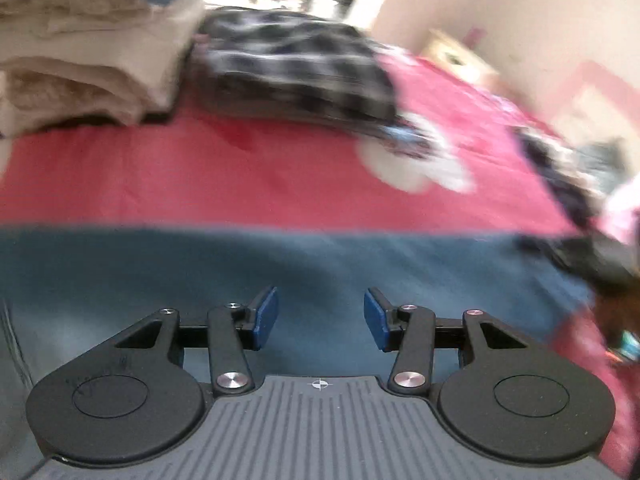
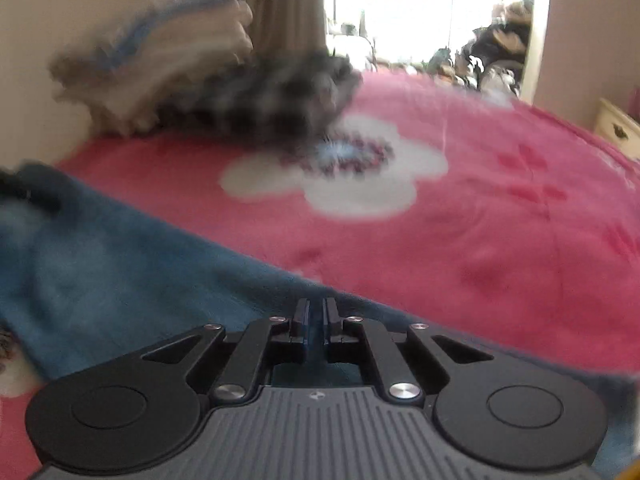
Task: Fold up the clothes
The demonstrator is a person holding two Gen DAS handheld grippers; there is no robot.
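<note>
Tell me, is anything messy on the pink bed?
Yes. The checked garment lies in a rumpled heap beside the neatly folded cream stack, and dark clothes are jumbled at the blanket's edge.

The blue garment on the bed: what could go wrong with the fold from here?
1. Only the right gripper pinches the blue garment; the left gripper is open above it, so the fold may go crooked.
2. The pinch sits at the cloth's edge and could slip.

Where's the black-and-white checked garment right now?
The black-and-white checked garment lies at the far side of the pink flowered blanket, upper centre in the left wrist view, right beside the stack of folded cream fabrics, beyond the blue cloth.
</note>
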